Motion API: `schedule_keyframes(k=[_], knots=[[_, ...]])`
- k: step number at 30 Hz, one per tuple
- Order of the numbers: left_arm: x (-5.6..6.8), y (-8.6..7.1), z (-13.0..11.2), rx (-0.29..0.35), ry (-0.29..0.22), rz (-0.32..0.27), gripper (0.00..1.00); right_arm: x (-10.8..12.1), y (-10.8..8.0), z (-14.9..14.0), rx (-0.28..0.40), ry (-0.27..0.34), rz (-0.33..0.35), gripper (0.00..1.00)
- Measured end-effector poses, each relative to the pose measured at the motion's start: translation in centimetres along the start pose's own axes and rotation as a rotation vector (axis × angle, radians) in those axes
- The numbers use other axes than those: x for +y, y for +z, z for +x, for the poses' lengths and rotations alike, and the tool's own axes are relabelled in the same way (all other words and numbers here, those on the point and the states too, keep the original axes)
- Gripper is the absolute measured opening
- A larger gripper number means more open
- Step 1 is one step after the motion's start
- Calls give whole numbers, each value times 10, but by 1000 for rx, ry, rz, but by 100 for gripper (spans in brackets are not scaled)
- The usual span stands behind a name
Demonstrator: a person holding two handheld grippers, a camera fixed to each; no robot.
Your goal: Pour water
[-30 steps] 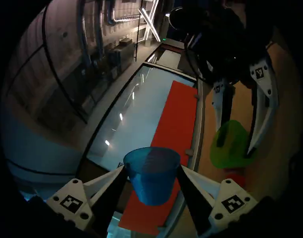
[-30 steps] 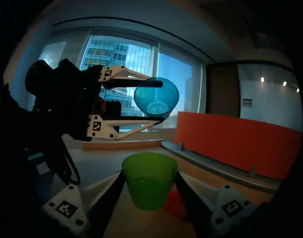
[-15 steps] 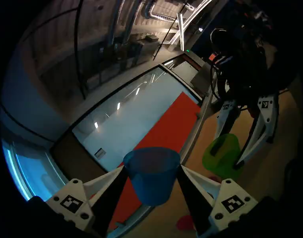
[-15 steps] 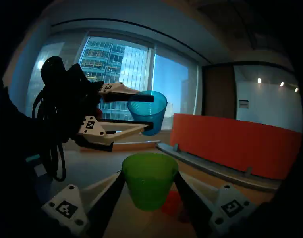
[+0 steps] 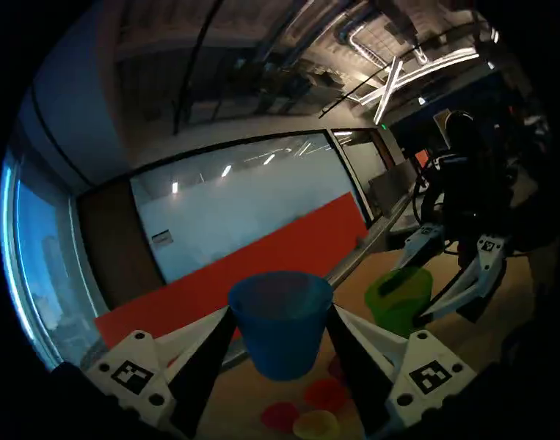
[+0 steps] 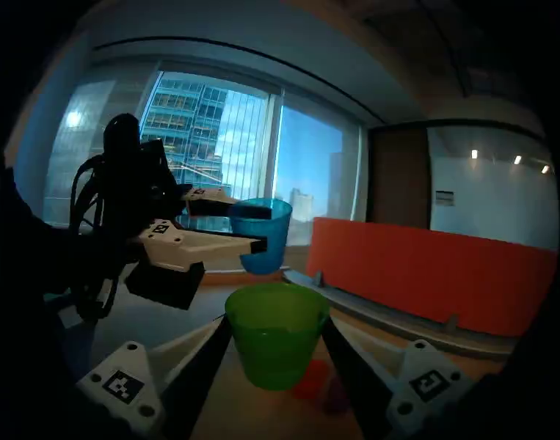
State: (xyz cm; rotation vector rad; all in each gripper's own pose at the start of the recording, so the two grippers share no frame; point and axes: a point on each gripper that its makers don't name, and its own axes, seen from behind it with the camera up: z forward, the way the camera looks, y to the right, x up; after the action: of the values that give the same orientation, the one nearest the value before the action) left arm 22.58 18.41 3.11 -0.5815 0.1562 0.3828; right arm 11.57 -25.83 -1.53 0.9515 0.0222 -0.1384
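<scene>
In the left gripper view a blue cup [image 5: 281,323] stands upright between the two fingers of my left gripper [image 5: 280,345], which is shut on it. The right gripper view has a green cup [image 6: 277,333] held upright in my right gripper [image 6: 276,348], both fingers pressing its sides. The blue cup [image 6: 263,233] and the left gripper's fingers [image 6: 199,249] hang upright just above and behind the green cup. From the left gripper view, the green cup [image 5: 398,298] and the right gripper [image 5: 434,293] sit off to the right over the wooden table [image 5: 456,334].
Small red and yellow discs [image 5: 309,411] lie on the table below the blue cup; a red one [image 6: 313,380] shows behind the green cup. An orange partition [image 6: 434,282] runs along the table's far edge. Windows [image 6: 206,161] are behind. A dark-sleeved arm [image 6: 37,257] holds the left gripper.
The blue cup has swung from tipped over, mouth facing the green cup, back to upright, and has come lower and closer. The green cup has stayed still.
</scene>
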Motion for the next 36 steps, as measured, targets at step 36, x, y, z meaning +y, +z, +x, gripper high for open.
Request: schedule_keyframes(k=[36], knots=[[34, -37, -82, -126, -281, -105, 85, 21, -12, -12, -71, 21, -63, 89]])
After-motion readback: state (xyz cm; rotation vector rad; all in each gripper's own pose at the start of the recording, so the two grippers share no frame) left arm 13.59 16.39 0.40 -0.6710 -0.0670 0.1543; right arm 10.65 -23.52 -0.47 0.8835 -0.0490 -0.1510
